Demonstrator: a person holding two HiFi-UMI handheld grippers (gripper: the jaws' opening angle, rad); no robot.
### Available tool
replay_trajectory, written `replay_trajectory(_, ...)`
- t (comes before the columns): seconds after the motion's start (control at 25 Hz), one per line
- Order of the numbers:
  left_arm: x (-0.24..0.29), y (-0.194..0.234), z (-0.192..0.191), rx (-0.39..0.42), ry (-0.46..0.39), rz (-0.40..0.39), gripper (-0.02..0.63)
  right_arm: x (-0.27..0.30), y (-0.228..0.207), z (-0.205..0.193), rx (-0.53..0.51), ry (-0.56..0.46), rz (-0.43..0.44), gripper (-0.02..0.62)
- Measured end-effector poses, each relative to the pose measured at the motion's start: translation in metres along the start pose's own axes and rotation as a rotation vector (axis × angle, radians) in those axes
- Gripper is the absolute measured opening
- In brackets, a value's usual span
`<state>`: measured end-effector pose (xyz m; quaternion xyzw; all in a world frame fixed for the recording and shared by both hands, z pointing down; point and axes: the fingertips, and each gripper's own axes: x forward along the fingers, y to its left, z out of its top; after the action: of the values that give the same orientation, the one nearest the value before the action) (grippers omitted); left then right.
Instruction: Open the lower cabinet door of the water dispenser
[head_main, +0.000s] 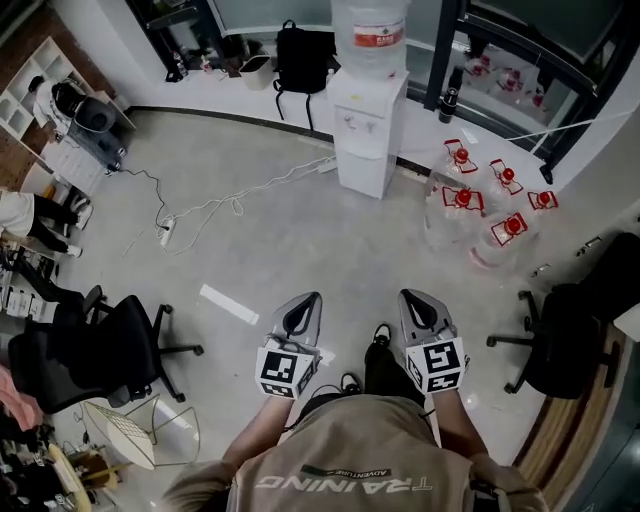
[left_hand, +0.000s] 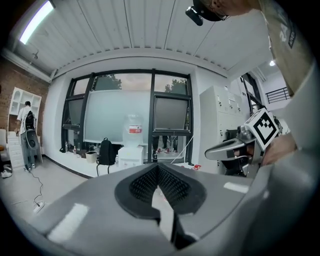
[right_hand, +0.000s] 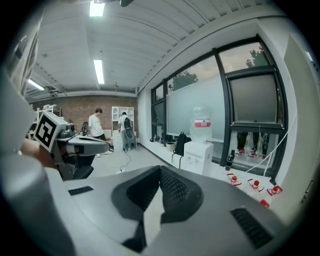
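I have both tongs side by side above the grey floor (head_main: 260, 240), well apart from the white water dispenser with a clear bottle on top (head_main: 368, 120), which stands ahead by the window wall. Its lower cabinet door (head_main: 362, 172) is closed. The left tongs (head_main: 308, 300) are pressed together on nothing, and the right tongs (head_main: 411, 297) are also together and empty. Clear jugs with red caps (head_main: 480, 205) sit right of the dispenser.

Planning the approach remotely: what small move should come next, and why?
Probably step closer to the white floor-standing water dispenser: it stands well ahead, its lower cabinet door looks closed, and the left tool and right tool are both shut, empty and far from it.
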<state>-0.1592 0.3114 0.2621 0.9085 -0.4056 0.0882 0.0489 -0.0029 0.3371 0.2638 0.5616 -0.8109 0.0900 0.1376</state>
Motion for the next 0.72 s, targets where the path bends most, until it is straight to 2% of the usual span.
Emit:
replay_trajectory(0.12, 0.022, 0.014, 0.006, 0.027, 0.014, 0.014, 0.002, 0.035, -0.016, 0.005, -0.005, 0.000, 0.037, 0.009)
replay_trajectory(0.32, 0.072, 0.033, 0.030, 0.020, 0.022, 0.044, 0.002, 0.082, -0.052, 0.030, -0.052, -0.026, 0.076, 0.009)
replay_trajectory(0.56, 0.145, 0.031, 0.059, 0.032, 0.004, 0.021, 0.002, 0.121, -0.110, 0.037, -0.009, -0.023, 0.083, 0.009)
replay_trajectory(0.72, 0.181, 0.048, 0.060, -0.049, 0.012, 0.035, 0.002, 0.144, -0.141, 0.043, 0.030, -0.035, 0.085, 0.009)
